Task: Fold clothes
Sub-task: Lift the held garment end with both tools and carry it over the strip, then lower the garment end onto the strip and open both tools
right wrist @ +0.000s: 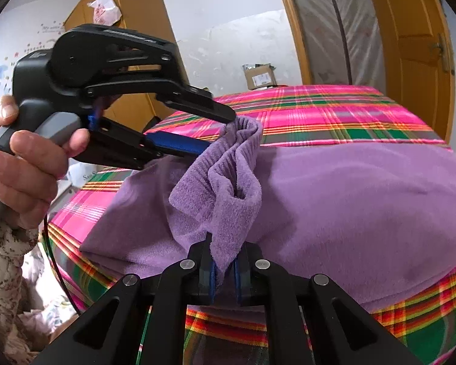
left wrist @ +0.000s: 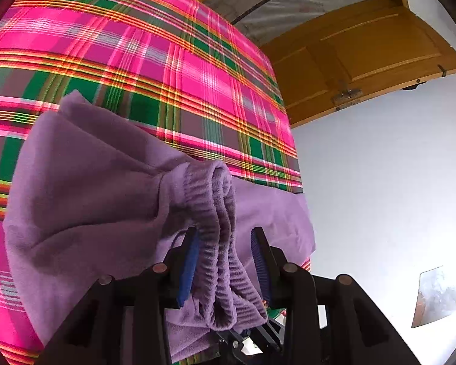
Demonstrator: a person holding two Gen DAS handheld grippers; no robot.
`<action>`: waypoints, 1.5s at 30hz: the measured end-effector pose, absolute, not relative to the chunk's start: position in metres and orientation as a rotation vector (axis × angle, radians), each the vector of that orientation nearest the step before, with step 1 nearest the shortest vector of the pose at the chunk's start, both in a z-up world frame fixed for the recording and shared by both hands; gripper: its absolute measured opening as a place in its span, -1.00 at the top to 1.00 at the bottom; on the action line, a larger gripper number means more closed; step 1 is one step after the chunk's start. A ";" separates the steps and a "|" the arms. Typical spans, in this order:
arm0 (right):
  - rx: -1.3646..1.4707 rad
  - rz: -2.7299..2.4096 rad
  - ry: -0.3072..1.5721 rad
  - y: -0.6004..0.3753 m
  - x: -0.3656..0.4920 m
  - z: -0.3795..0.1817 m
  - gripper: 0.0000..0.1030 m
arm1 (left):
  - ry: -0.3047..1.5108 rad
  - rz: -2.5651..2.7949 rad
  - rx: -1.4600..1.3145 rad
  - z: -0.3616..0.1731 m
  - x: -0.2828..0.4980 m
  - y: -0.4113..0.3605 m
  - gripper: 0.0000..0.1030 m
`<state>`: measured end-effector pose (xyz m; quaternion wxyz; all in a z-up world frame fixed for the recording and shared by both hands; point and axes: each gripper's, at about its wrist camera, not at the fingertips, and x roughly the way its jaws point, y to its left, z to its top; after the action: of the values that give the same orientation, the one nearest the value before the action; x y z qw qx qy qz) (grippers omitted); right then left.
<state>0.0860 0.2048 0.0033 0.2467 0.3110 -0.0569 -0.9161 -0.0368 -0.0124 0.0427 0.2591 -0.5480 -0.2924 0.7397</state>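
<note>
Fleece cuff (right wrist: 228, 164) sits between two grippers over a plaid bed, w/ fold not yet laid. Right gripper (right wrist: 225, 269) is clamped on the cuff's lower flap: blue pads pressed together on the purple pile, cloth rising from them toward 12 o'clock in the right wrist view. Left gripper (right wrist: 220, 132), seen at 10 o'clock in that view and held by a hand (right wrist: 30, 164), has its jaws apart around the cuff's top end; upper finger touches or nearly touches the ribbed edge, lower blue pad sits just beside it. From the left wrist cam, left gripper (left wrist: 225, 258) shows the same: ribbed band (left wrist: 222, 243) runs down the middle of the gap, left pad touching or nearly so, right pad clear of the cloth, so no clamp there.

Key relation, as judged: cuff's long axis runs from right gripper's pads up to left gripper's tips, approx 6 to 12 o'clock in the right wrist view, so right hand alone carries it. Rest of the purple garment (right wrist: 364, 188) lies flat on the plaid bedspread (right wrist: 334, 106), spreading toward 3 o'clock from the cuff. Next move prob. turns on carrying the cuff across that body. Wooden door (left wrist: 364, 48) stands beyond the bed at 1 o'clock.
</note>
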 end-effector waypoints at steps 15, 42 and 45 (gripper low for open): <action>0.836 -2.477 -0.196 0.210 0.086 0.001 0.70 | -1.018 2.224 -1.315 0.046 0.021 -0.096 0.31; 0.817 -2.466 -0.302 0.257 0.088 0.029 0.13 | -1.133 2.226 -1.339 -0.003 0.058 -0.138 0.31; 0.753 -2.465 -0.229 0.247 0.080 0.046 -0.07 | -1.142 2.211 -1.345 -0.007 0.060 -0.139 0.31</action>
<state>0.0803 0.2468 0.0461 0.2733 0.2801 -0.0852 -0.9163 0.0601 -0.1386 -0.0070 0.1555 -0.4696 -0.3988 0.7721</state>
